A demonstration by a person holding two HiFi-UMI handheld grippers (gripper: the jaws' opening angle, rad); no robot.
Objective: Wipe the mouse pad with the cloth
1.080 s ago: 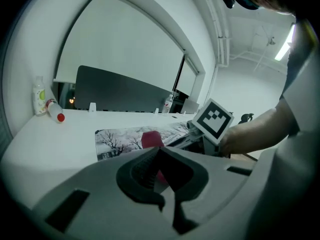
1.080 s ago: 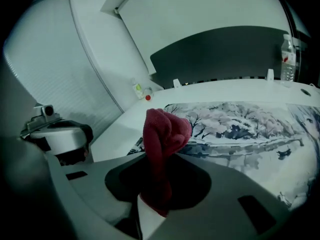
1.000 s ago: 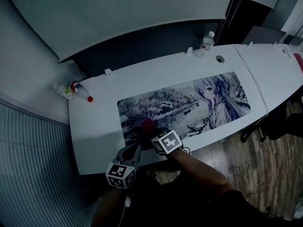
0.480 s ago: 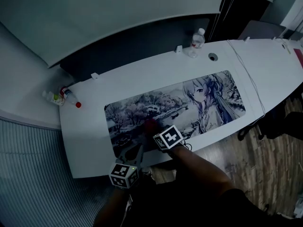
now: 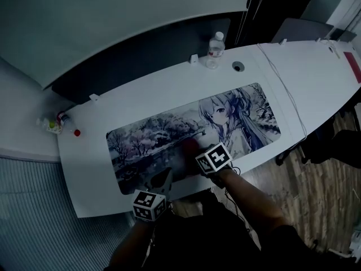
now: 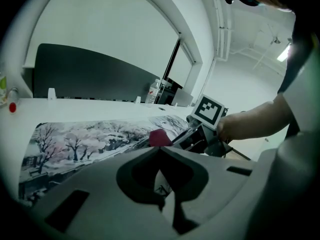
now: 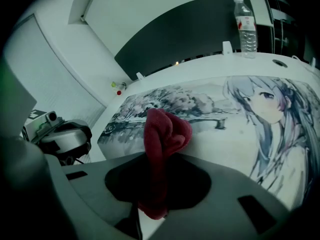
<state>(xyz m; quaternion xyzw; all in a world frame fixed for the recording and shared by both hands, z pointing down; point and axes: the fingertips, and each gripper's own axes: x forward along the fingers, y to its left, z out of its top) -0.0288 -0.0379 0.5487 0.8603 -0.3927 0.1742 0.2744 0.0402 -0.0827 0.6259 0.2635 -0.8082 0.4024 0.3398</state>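
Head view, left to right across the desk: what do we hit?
Two bottles at the desk corner → left tongs → red cloth → upright water bottle → desk grommet → white cable.

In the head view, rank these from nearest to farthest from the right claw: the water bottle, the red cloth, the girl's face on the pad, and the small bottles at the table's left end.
1. Red cloth, gripped in the right claw itself.
2. Girl's face, just beyond it, mid-pad.
3. Water bottle, at the table's far edge.
4. Small bottles, at the far left corner.
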